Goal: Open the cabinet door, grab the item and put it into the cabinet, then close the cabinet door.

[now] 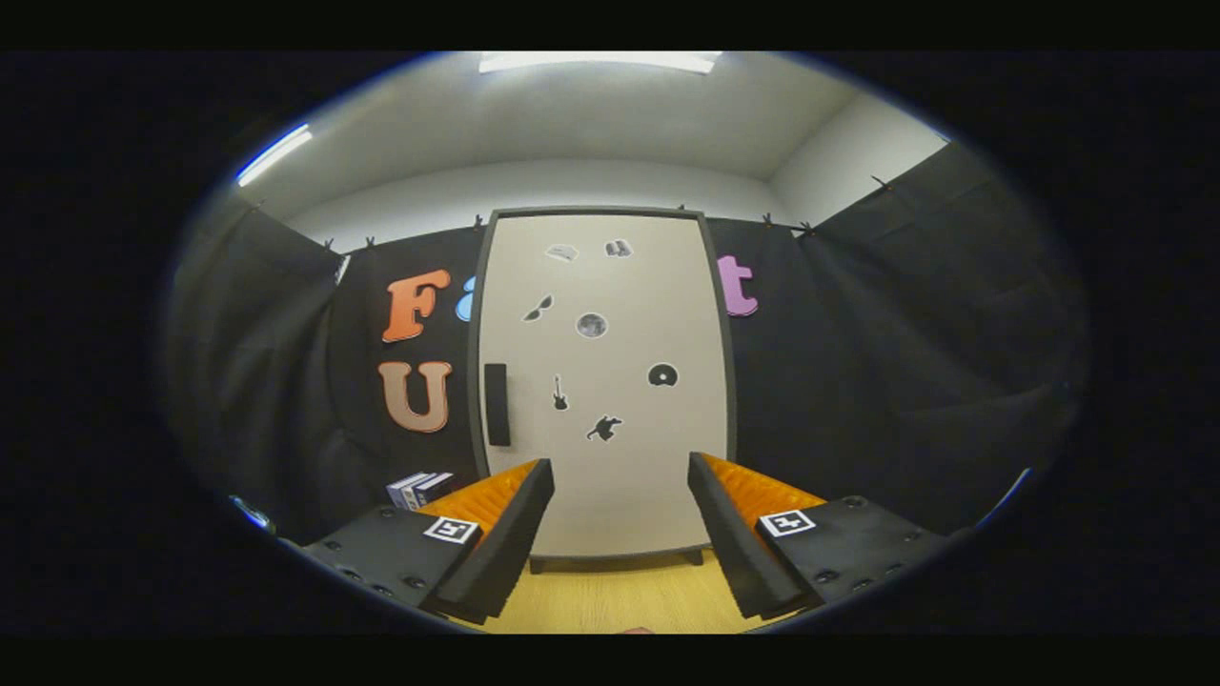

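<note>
— Facing the cabinet [610,381] at centre frame, we see its door [629,476] closed, black handle [497,404] on its left edge.
— Our gripper [620,514] at bottom centre is spread apart, holding nothing, above the wooden tabletop [620,600]. We see books [417,489] at lower left beside the cabinet.

Shut cabinet door [610,381] blocks the way ahead — bare tabletop [610,595] between it and spread tongs [620,476].

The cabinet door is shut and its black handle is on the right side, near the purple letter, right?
Not quite. In the gripper view the cabinet door is shut, but its black handle sits on the left side. The tool is open, with nothing between its fingers.
</note>
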A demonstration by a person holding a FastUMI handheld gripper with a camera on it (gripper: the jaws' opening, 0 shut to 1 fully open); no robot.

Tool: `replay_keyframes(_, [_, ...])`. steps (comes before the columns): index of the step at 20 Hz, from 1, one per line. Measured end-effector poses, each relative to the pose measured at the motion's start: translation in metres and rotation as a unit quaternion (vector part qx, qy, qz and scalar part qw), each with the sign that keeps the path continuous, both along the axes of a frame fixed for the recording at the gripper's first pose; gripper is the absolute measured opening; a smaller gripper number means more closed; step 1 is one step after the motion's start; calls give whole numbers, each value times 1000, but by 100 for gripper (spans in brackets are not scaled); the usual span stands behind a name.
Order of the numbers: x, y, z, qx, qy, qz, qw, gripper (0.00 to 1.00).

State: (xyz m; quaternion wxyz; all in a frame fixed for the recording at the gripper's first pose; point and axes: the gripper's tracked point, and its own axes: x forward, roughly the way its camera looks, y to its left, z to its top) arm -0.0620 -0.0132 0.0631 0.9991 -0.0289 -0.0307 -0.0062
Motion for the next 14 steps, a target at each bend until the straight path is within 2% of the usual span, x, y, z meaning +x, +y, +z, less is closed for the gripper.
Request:
replay_keyframes(6, [-22, -49, -16, -3, 1, -47, 999, 94])
replay_keyframes(14, [-34, -65, -14, -2, -4, -49, 999, 95])
